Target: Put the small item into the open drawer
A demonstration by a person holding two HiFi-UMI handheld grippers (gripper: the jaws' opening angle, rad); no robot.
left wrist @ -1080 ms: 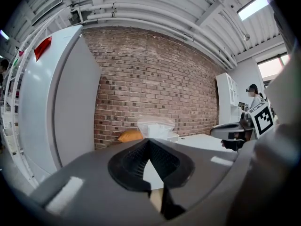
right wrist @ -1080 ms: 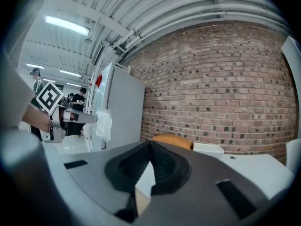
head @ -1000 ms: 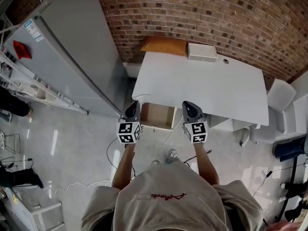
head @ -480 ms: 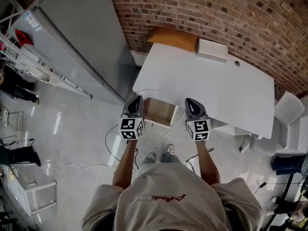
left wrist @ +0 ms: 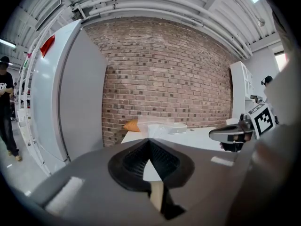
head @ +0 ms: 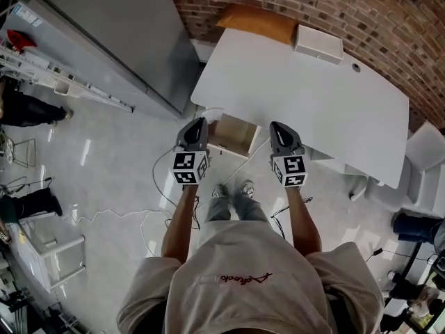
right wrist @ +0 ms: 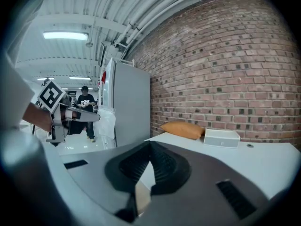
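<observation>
At the left, the left gripper (head: 197, 122) had its jaws closed on a small clear plastic bag (left wrist: 155, 124), which stuck out past the tips. It was held just left of the open drawer (head: 234, 133) under the white table (head: 313, 96). The bag appeared light, limp and slippery. A pinch on its edge, as held, should serve, though it may sag or slide. At the right, the right gripper (head: 278, 126) had its jaws together with nothing between them.
</observation>
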